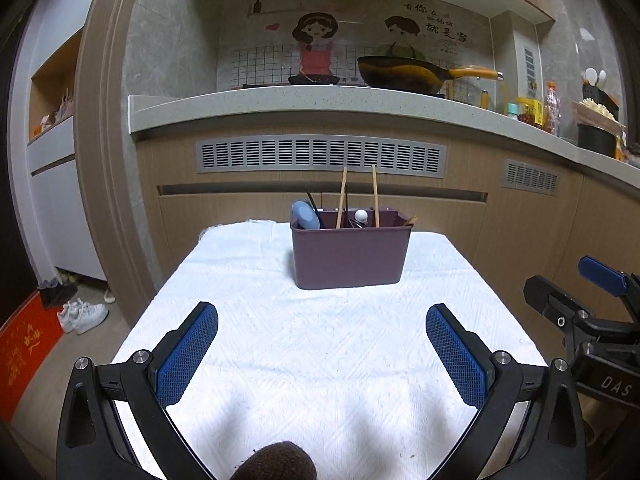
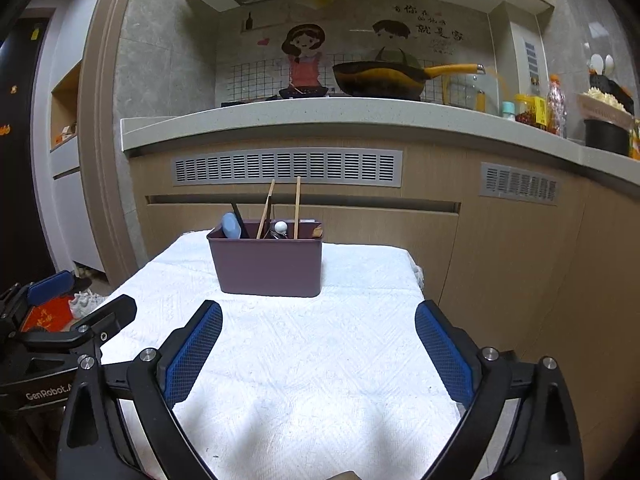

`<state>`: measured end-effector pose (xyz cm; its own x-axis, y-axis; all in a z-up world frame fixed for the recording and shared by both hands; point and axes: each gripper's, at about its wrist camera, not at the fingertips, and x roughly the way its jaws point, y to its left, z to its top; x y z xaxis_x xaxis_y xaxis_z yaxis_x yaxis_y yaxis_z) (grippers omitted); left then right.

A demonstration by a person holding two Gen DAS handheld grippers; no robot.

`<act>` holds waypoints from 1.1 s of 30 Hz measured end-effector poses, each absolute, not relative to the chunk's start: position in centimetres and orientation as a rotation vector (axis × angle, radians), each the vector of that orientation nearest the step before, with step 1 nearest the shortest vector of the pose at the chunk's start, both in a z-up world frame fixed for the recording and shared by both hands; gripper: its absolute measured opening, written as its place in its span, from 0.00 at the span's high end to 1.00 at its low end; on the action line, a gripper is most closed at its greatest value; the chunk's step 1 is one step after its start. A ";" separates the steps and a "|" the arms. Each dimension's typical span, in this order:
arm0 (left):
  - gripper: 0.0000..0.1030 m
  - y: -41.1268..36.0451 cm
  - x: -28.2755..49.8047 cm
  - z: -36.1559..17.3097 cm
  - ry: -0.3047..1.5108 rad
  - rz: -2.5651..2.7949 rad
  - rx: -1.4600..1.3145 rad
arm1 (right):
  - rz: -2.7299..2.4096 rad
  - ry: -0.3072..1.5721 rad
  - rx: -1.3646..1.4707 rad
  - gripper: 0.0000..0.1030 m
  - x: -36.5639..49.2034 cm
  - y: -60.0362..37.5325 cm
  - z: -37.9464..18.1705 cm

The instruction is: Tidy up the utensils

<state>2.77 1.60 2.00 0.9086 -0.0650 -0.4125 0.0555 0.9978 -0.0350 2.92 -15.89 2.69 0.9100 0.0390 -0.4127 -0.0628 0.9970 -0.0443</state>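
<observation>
White textured cloth point(image 1: 320, 344) between both grippers carries no loose utensil, so the sorting seems nearly done. Straight ahead of the left gripper point(image 1: 322, 354), which is released and wide apart, stands the smooth purple plastic caddy point(image 1: 350, 254) holding a blue spoon point(image 1: 305, 215) and wooden chopsticks point(image 1: 375, 196). The right gripper point(image 2: 319, 354) is spread too, grasping nothing.

Black-framed left gripper point(image 1: 322, 322), right gripper point(image 2: 319, 318); blue mesh pads, silver screws.

Kitchen w/ grey counter point(image 1: 280, 104), wood cabinets point(image 1: 520, 240).
</observation>
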 end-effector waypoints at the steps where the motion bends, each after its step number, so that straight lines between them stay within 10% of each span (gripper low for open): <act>1: 0.00 1.6 2.7 2.0 0.423 -0.060 -0.022 | 0.053 0.427 -0.059 0.06 2.9 -15.8 2.6; 33: 0.00 2.0 2.7 2.2 0.428 -0.052 -0.021 | 0.058 0.447 -0.057 0.05 3.0 -16.1 2.3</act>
